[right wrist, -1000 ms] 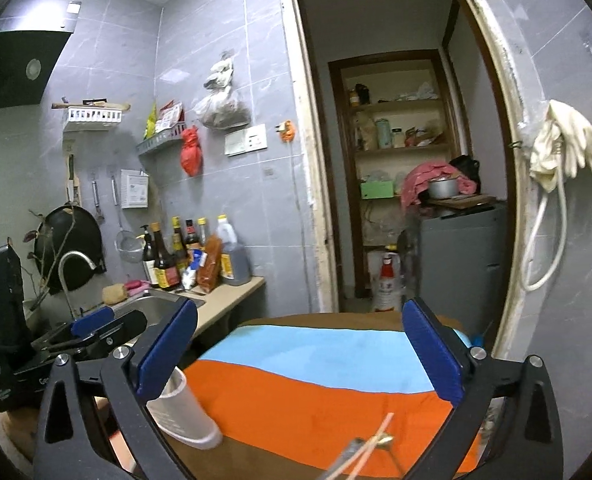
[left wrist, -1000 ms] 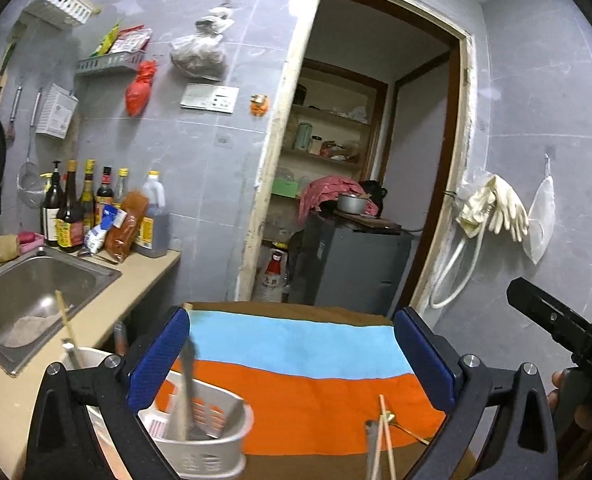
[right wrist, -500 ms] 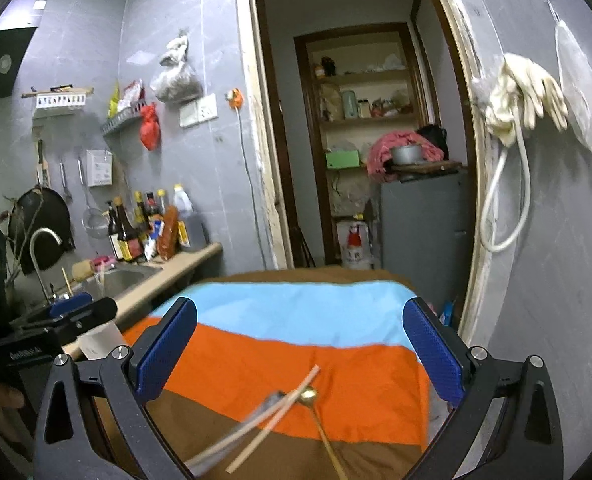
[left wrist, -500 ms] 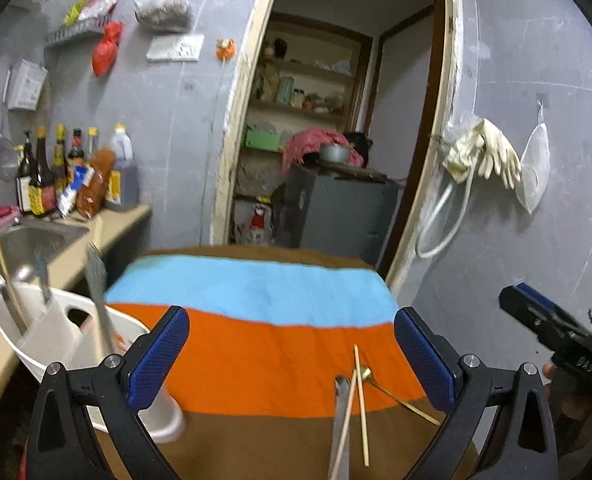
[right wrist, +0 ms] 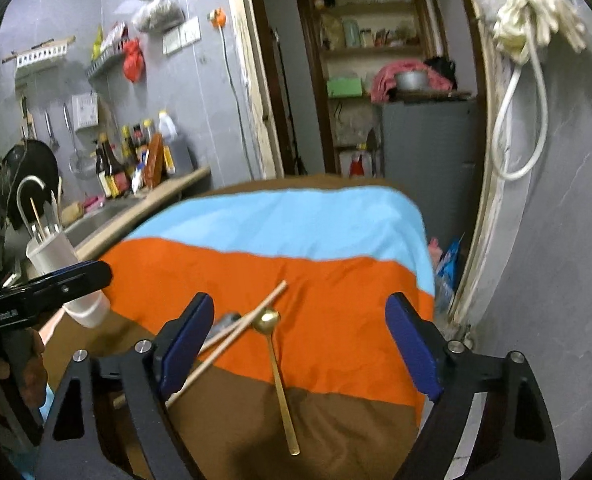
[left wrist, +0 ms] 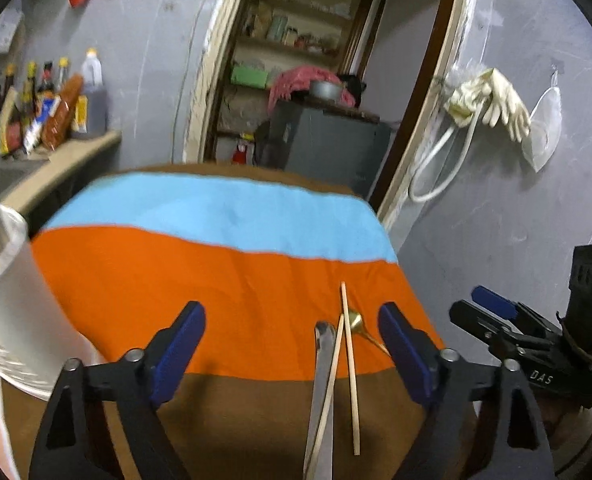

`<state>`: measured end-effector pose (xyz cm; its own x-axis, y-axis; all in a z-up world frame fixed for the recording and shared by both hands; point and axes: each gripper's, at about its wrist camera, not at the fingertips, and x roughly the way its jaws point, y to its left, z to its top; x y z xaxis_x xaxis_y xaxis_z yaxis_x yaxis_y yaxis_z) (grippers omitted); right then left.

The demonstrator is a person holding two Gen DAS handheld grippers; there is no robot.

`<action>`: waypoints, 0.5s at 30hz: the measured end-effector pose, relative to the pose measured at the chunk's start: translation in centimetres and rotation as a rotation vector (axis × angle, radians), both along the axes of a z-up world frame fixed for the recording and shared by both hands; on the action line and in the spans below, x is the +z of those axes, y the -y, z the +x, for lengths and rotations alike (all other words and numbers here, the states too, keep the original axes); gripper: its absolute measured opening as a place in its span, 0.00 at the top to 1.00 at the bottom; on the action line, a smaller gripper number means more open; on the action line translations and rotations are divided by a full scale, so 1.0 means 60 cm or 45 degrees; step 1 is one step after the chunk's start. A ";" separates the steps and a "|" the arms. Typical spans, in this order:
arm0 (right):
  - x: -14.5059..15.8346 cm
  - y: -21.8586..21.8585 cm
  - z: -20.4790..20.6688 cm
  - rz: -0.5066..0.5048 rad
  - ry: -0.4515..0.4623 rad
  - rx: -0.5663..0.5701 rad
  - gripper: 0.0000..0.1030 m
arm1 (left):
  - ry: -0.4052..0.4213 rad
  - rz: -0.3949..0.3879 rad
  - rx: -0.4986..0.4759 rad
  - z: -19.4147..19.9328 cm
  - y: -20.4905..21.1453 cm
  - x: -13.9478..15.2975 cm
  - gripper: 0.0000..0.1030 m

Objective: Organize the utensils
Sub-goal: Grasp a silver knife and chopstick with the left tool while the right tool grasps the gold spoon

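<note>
Two wooden chopsticks [left wrist: 349, 364], a steel utensil [left wrist: 321, 392] and a gold spoon [left wrist: 355, 318] lie on the striped cloth [left wrist: 216, 264]. My left gripper [left wrist: 292, 344] is open and empty just above them. In the right wrist view the gold spoon [right wrist: 278, 368] and the chopsticks [right wrist: 242, 326] lie between the open, empty fingers of my right gripper [right wrist: 309, 340]. A white utensil holder [right wrist: 66, 276] with several utensils in it stands at the cloth's left edge; it also shows in the left wrist view [left wrist: 12, 304].
A counter with a sink [right wrist: 104, 216] and bottles [right wrist: 136, 160] runs along the left wall. A doorway [right wrist: 375, 80] with shelves and a grey cabinet is behind the table. Gloves and a hose [right wrist: 527, 40] hang on the right wall.
Both grippers have swung right and tilted down over the loose utensils. The white holder has slid to the left edge of the left wrist view.
</note>
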<state>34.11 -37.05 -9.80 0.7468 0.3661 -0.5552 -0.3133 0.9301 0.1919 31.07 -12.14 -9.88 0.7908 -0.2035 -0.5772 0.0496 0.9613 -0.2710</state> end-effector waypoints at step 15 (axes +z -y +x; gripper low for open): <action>-0.106 -0.050 0.062 -0.079 -0.273 0.229 0.65 | -0.350 -0.020 -0.181 0.071 0.047 -0.097 0.76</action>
<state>37.85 -34.08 -16.16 0.5364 0.4424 -0.7187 -0.4326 0.8754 0.2159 35.36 -14.97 -15.67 0.5683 -0.3114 -0.7616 0.1058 0.9456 -0.3077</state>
